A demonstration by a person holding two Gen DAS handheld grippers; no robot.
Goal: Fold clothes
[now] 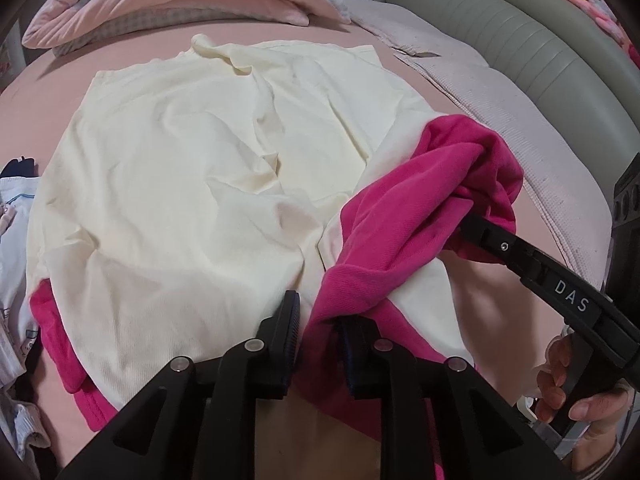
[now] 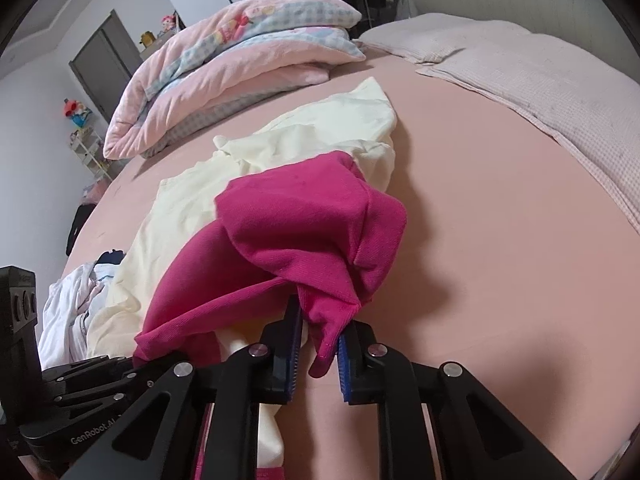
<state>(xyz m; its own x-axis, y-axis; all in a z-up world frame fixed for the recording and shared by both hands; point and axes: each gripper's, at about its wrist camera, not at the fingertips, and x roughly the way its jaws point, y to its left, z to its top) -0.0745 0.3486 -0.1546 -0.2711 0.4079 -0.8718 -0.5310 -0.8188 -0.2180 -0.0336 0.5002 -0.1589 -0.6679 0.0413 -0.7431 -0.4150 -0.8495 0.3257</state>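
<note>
A magenta garment (image 1: 404,216) lies partly over a cream shirt (image 1: 192,168) spread on the pink bed (image 1: 520,320). My left gripper (image 1: 318,320) holds the magenta cloth's near edge between its jaws. My right gripper (image 1: 468,220) comes in from the right, its tip buried in the bunched magenta cloth. In the right wrist view my right gripper (image 2: 320,332) is shut on a fold of the magenta garment (image 2: 304,228), lifted above the cream shirt (image 2: 304,140). The left gripper's body (image 2: 92,384) shows at lower left.
A folded pink quilt (image 1: 180,0) lies at the bed's far end. A pale waffle blanket (image 1: 520,112) runs along the grey padded headboard (image 1: 540,28). A pile of other clothes (image 1: 12,240) sits at the left edge.
</note>
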